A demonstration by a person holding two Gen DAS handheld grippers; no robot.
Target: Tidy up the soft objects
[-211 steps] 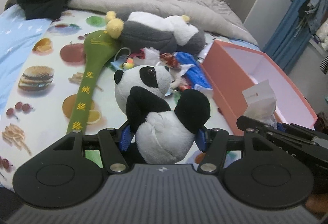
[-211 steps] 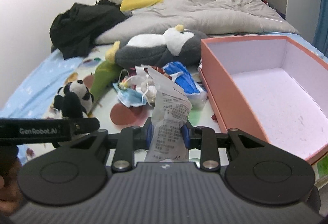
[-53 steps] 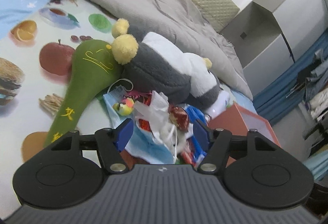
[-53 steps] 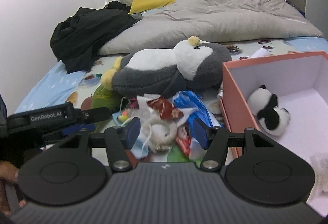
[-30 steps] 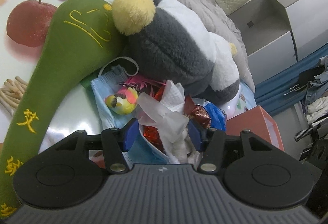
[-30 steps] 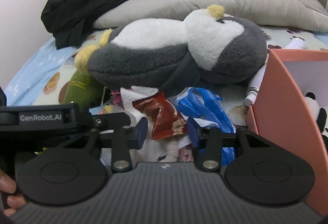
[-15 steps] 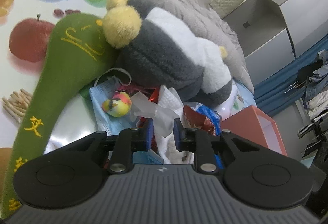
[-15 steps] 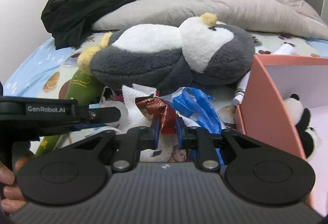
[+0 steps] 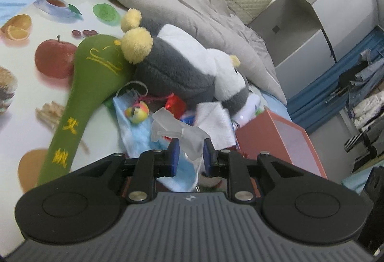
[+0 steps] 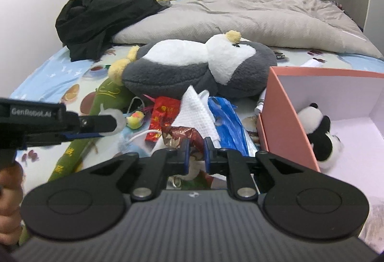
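Observation:
My left gripper [image 9: 189, 153] is shut on a clear crumpled plastic wrapper [image 9: 178, 130], lifted above the litter pile. My right gripper [image 10: 196, 153] is shut on a brown foil snack wrapper [image 10: 182, 133]. A large grey and white penguin plush [image 9: 182, 70] [image 10: 192, 67] lies behind the pile. A green plush paddle [image 9: 88, 84] with yellow characters lies to its left. A small panda plush [image 10: 316, 132] lies inside the pink box [image 10: 283, 123], which also shows in the left wrist view [image 9: 266, 142].
The pile holds a blue face mask [image 9: 134, 125], a white paper towel [image 10: 194, 106], a blue plastic bag [image 10: 228, 123], a red packet [image 10: 163, 113] and a small colourful ball [image 9: 136, 113]. A grey duvet [image 10: 252, 15] and black clothes [image 10: 105, 15] lie behind.
Both grippers closed on wrappers from the pile and lifted back with them. Earlier the panda went from my left gripper into the box.

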